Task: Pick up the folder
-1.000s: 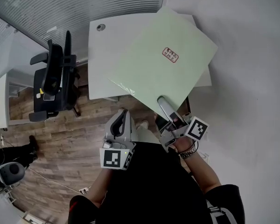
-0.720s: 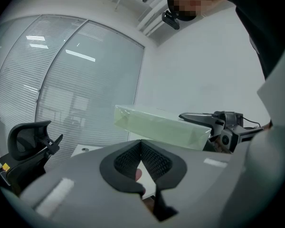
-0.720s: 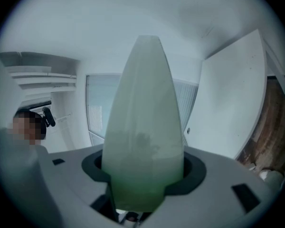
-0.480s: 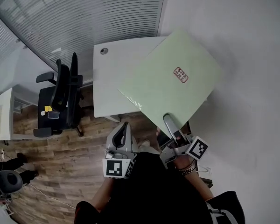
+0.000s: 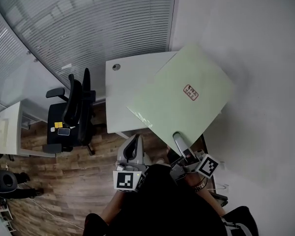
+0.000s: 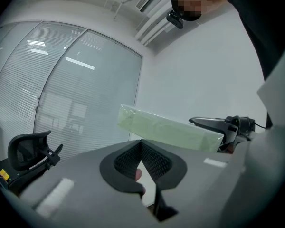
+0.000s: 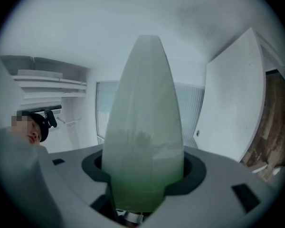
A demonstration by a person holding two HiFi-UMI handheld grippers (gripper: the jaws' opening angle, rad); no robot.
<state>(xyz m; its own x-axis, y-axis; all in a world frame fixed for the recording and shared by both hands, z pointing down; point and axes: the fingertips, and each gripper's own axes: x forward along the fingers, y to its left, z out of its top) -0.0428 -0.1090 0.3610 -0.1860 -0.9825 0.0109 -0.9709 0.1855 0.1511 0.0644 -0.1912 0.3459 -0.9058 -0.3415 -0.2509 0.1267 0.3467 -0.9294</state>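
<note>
The folder point(image 5: 187, 95) is a large pale green sheet with a small red label. It hangs tilted above the right end of the white desk point(image 5: 123, 82). My right gripper point(image 5: 178, 140) is shut on its near edge; in the right gripper view the folder point(image 7: 145, 127) rises straight out from between the jaws of that gripper point(image 7: 143, 194). My left gripper point(image 5: 135, 142) hovers apart to the folder's left, over the floor, with nothing in it. In the left gripper view its ribbed pads meet point(image 6: 141, 153), and the folder point(image 6: 166, 127) shows edge-on beyond them.
A black office chair point(image 5: 71, 114) stands left of the desk on the wooden floor point(image 5: 64, 181). Behind the desk runs a glass wall with blinds point(image 5: 88, 28), and a plain white wall point(image 5: 255, 58) lies to the right. Another chair base point(image 5: 2, 181) is at the far left.
The folder stays in my right gripper, and both grippers sit slightly lower and further right in the head view. The desk and the chair have also drifted right and down as that view shifted.
</note>
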